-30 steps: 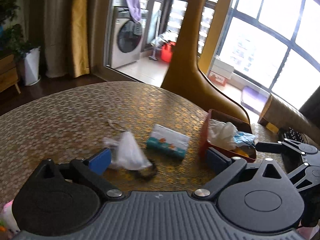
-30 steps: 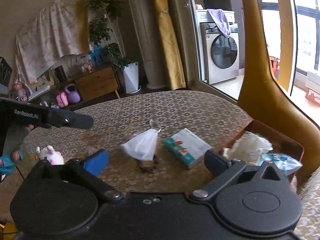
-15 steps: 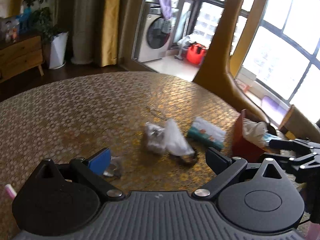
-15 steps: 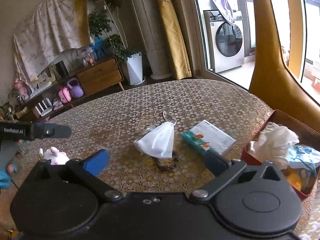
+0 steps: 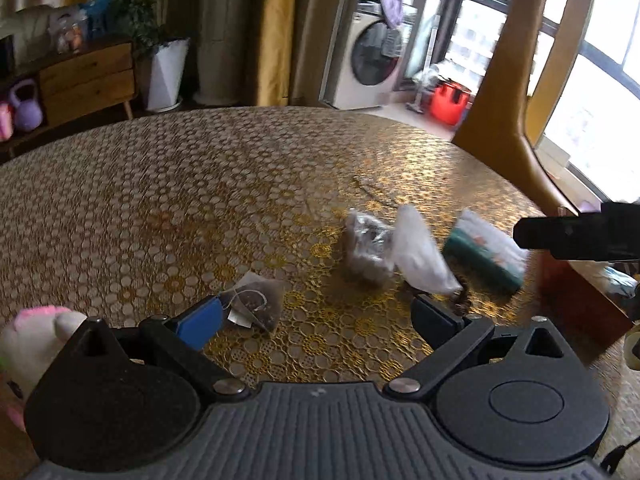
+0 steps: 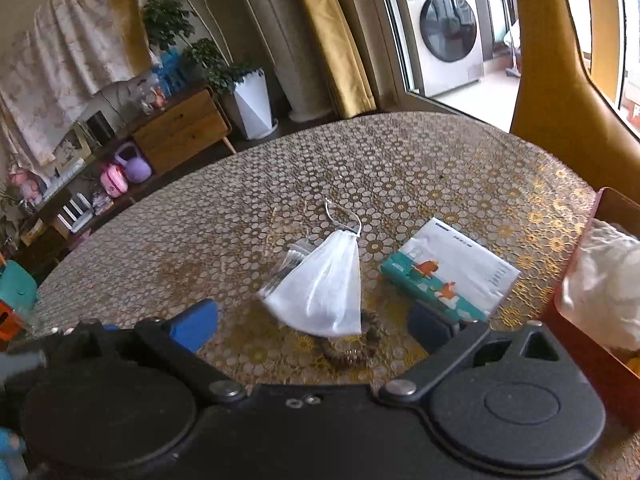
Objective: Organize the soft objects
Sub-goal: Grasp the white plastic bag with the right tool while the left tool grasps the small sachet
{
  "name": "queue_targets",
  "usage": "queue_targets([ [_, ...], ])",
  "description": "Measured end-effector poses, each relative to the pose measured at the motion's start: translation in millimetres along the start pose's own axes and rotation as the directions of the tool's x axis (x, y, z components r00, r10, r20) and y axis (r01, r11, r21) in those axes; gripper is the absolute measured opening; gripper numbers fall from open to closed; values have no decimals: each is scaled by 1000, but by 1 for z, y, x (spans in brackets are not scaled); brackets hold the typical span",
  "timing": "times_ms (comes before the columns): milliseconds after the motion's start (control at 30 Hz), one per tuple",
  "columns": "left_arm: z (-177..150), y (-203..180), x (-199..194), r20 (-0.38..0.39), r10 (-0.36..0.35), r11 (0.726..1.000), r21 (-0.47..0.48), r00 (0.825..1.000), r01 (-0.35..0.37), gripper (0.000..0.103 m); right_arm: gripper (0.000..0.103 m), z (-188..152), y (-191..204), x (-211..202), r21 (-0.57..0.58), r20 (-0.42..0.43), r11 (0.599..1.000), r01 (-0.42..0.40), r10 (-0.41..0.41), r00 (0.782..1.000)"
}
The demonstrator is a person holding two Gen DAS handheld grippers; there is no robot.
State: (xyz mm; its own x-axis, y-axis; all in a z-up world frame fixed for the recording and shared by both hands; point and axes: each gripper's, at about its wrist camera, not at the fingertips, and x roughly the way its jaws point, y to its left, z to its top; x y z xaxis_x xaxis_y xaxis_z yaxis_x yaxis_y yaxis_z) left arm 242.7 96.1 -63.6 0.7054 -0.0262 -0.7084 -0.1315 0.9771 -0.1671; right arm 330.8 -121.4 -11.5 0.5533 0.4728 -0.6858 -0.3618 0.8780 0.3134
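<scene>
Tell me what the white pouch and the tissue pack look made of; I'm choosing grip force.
White pouch: seemingly thin fabric or mesh, matte, slightly see-through, gathered at a drawstring. Tissue pack: probably glossy plastic film, printed teal and white, with light sheen.

We see a glossy gold-patterned lace-look tablecloth (image 6: pixel 400 168), a white fine-mesh cloth drawstring pouch (image 6: pixel 324 292), a smooth plastic-wrapped teal-and-white tissue pack (image 6: pixel 452 272), a crinkled translucent tea sachet (image 5: pixel 256 300), and a fuzzy pink-and-white plush toy (image 5: pixel 32 336).

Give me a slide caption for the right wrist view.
Open right tool hovering over a white pouch beside a tissue pack.
</scene>
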Motion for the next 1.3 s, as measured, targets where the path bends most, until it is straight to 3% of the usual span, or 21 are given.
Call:
queue_targets([
  [300, -15, 16, 39, 5, 106, 991, -80, 994, -105, 101, 99, 16, -1, 56, 37, -61, 999, 14, -11, 998],
  [533, -16, 16, 60, 11, 158, 985, -63, 987, -157, 101, 97, 20, -8, 95, 69, -98, 996, 49, -42, 994],
  [767, -18, 30, 77, -11, 160, 982, -104, 987, -161, 100, 86, 19, -12, 119, 98, -128, 994, 46, -34, 991],
  [933, -18, 32, 81, 8, 174, 981, -91, 985, -172, 93, 78, 16, -10, 127, 83, -135, 995, 51, -40, 990],
  [1100, -18, 31, 81, 24, 187, 980, -74, 982, -185, 70, 65, 14, -8, 129, 82, -124, 995, 60, -50, 991],
  [1233, -17, 29, 80, 34, 200, 978, -60, 979, -198, 54, 47, 13, -5, 125, 55, -106, 996, 69, -63, 992],
  [1300, -17, 29, 80, 34, 208, 977, -58, 978, -205, 39, 40, 13, -4, 122, 40, -95, 996, 82, -78, 992],
])
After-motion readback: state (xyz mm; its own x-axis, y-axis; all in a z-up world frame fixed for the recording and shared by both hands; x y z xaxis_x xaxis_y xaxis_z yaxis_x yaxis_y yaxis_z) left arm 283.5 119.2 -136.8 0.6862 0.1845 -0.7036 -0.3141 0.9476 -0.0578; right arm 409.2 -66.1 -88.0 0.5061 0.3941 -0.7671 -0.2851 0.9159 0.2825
